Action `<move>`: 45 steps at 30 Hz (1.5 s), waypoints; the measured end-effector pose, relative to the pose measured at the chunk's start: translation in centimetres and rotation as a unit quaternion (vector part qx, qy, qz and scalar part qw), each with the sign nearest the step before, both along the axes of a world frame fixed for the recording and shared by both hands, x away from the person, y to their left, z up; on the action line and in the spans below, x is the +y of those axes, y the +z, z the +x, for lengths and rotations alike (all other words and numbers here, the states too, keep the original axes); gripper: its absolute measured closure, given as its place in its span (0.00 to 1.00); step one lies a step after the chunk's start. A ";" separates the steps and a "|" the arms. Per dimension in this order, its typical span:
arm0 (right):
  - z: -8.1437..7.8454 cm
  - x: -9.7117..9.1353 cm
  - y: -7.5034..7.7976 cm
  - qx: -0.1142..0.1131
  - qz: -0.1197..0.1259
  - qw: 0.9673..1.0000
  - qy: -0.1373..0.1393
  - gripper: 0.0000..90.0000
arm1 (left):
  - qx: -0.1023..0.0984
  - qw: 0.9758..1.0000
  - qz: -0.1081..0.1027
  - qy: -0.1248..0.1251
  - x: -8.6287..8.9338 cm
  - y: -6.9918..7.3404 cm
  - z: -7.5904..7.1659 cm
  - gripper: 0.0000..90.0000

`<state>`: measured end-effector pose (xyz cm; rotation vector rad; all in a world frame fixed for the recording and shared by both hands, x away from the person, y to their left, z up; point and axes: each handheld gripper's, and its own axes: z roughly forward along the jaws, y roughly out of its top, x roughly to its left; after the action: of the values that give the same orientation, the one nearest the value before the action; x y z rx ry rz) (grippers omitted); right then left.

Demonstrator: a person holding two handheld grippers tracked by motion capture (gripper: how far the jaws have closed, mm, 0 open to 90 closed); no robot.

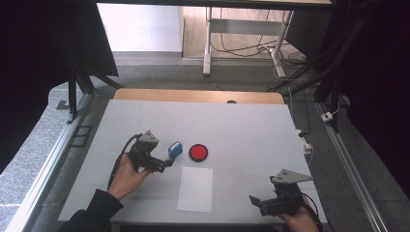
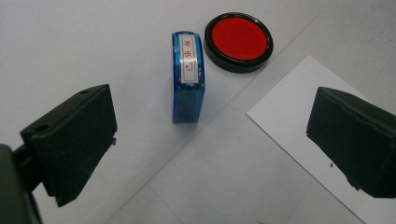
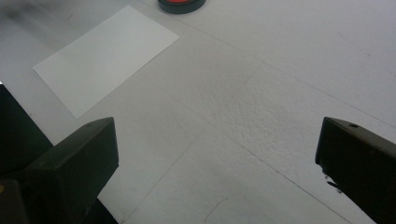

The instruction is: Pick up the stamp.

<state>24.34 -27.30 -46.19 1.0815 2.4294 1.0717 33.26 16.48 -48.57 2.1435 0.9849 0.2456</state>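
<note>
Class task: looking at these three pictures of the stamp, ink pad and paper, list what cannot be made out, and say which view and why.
- Blue stamp: left gripper view, label characters too small to read; its printing face is underneath.
- Red ink pad: right gripper view, cut off by the top edge.
- White paper: left gripper view, partly behind the left claw.

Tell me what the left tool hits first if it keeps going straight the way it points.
Probably the blue stamp: it lies straight ahead of the open left tool, between the jaw lines, with the red ink pad just beyond. Depth is hard to judge.
</note>
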 end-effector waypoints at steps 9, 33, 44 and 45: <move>0.0 0.0 0.0 0.001 0.000 1.000 0.000 0.00 | 0.005 1.000 0.022 -0.008 -1.0 -0.8 1.8 0.01; 0.1 0.0 0.0 0.003 0.000 1.000 0.001 0.00 | 0.005 0.998 0.056 -0.017 -2.8 -1.2 4.6 0.46; 0.1 0.0 0.0 0.004 -0.001 1.000 0.001 0.00 | 0.020 0.998 0.048 -0.017 -3.2 -1.0 4.9 0.70; 0.1 0.0 0.0 0.004 -0.001 1.000 0.001 0.00 | 0.021 0.998 0.050 -0.018 -3.3 -1.0 4.9 0.75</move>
<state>24.41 -27.30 -46.24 1.0847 2.4371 1.0682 38.15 13.19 -49.59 2.2630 0.9753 0.2374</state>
